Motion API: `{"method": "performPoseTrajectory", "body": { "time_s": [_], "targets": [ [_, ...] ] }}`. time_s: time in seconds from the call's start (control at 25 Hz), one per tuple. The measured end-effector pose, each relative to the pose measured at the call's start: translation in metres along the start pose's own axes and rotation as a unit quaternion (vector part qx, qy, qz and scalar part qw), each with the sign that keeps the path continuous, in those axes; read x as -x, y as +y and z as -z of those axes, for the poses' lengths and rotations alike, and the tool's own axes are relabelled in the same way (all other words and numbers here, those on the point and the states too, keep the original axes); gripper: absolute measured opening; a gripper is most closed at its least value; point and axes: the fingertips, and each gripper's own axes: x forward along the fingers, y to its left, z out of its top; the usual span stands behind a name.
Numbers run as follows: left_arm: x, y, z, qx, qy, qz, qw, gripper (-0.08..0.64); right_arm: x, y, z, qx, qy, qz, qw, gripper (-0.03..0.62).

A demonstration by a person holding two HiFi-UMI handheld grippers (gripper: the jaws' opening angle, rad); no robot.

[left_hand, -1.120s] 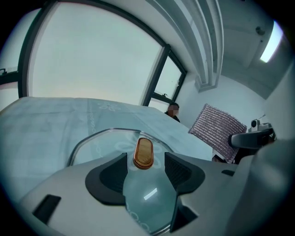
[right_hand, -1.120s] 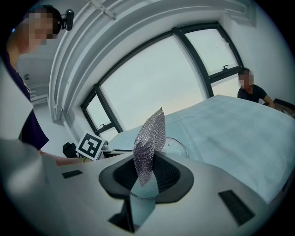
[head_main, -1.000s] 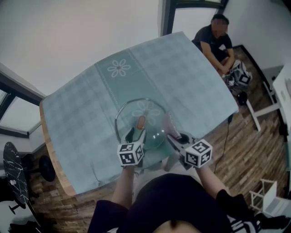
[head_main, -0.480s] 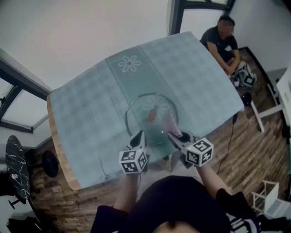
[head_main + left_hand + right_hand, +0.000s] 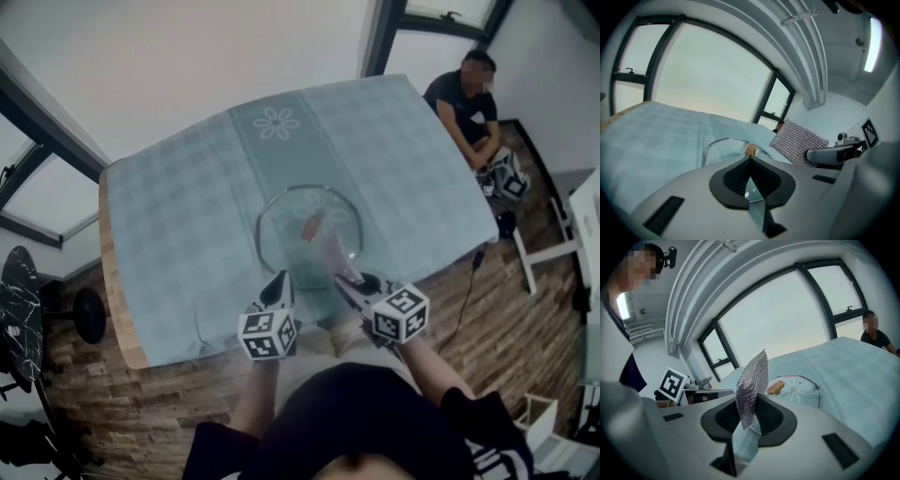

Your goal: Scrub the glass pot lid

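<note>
The glass pot lid (image 5: 272,246) with its brown knob (image 5: 312,226) lies flat on the teal checked tablecloth (image 5: 178,225), near the front edge. My left gripper (image 5: 279,287) hovers at that edge, just short of the lid's rim, shut with nothing in it. In the left gripper view the closed jaws (image 5: 750,160) point at the knob (image 5: 750,150). My right gripper (image 5: 343,281) is shut on a silver mesh scrub cloth (image 5: 334,255), which stands up over the lid's near right rim. The right gripper view shows the cloth (image 5: 752,383) clamped upright, the lid (image 5: 804,389) beyond it.
A person (image 5: 469,98) sits at the table's far right corner. The table's wooden edge (image 5: 111,309) runs along the left. A black stool (image 5: 21,305) stands on the brick-pattern floor at left, white furniture (image 5: 581,225) at right.
Both grippers have drawn back toward me, from over the lid to the table's front edge. The left jaws, apart near the knob a second ago, are now closed. The lid has stayed flat.
</note>
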Motion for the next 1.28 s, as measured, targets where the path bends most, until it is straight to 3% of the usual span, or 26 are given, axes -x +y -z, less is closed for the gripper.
{"method": "performPoseTrajectory", "body": {
  "time_s": [0.2, 0.52, 0.72, 1.08, 1.28],
  "targets": [
    [0.015, -0.016, 0.02, 0.018, -0.007, -0.036, 0.9992, 0.003, 0.033, 0.006, 0.013, 0.027, 0.009, -0.01, 1.0, 0.081],
    [0.049, -0.078, 0.055, 0.045, -0.029, -0.091, 0.9944, 0.003, 0.112, 0.023, 0.047, 0.088, 0.019, -0.032, 0.995, 0.081],
    [0.068, -0.123, 0.078, 0.044, -0.039, -0.098, 0.9934, 0.003, 0.152, 0.026, 0.07, 0.114, 0.029, -0.039, 0.992, 0.081],
    [0.097, -0.172, 0.117, 0.054, -0.051, -0.136, 0.9879, 0.003, 0.198, 0.026, 0.091, 0.13, 0.003, -0.059, 0.99, 0.081],
    [0.103, -0.197, 0.13, 0.043, -0.047, -0.129, 0.9896, 0.003, 0.216, 0.023, 0.104, 0.115, 0.005, -0.054, 0.992, 0.081]
  ]
}}
